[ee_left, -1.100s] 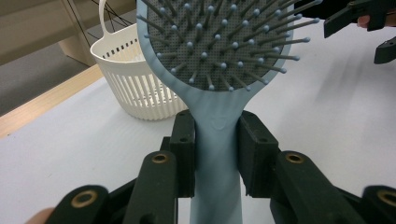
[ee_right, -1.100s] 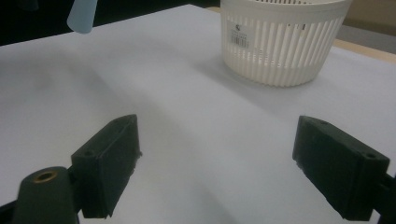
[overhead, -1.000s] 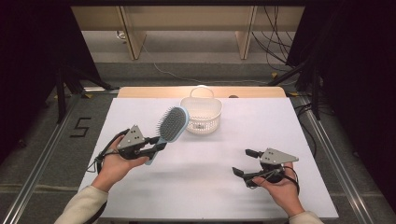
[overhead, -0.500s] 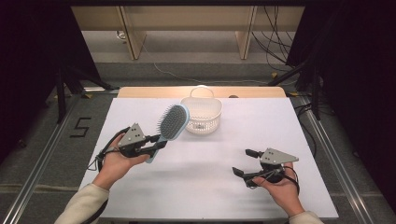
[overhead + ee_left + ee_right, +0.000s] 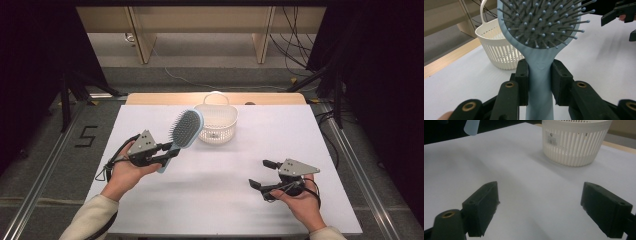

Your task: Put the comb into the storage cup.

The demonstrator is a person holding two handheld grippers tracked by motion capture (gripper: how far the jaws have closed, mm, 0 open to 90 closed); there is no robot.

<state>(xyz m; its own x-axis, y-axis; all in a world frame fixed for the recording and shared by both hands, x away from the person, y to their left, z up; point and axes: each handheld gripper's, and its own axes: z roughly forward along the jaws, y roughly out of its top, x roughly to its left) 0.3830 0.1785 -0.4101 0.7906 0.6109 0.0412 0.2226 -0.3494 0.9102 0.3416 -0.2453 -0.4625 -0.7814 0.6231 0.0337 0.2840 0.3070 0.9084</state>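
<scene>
Hairbrush held up beside basket
Left hand-held gripper (image 5: 167, 151) pinches blue hairbrush (image 5: 184, 131) handle, near white basket (image 5: 217, 124); right hand-held gripper (image 5: 262, 174) spread, empty, above table (image 5: 225, 200).

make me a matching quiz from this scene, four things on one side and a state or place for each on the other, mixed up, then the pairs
Things:
1. hairbrush
2. basket
3. left gripper
4. right gripper

States or places:
A. open, nothing between its fingers
B. standing on the white table, handle up, at the far side
C. held off the table by its pale blue handle
D. shut on a handle

Pairs: 1-C, 2-B, 3-D, 4-A
</scene>
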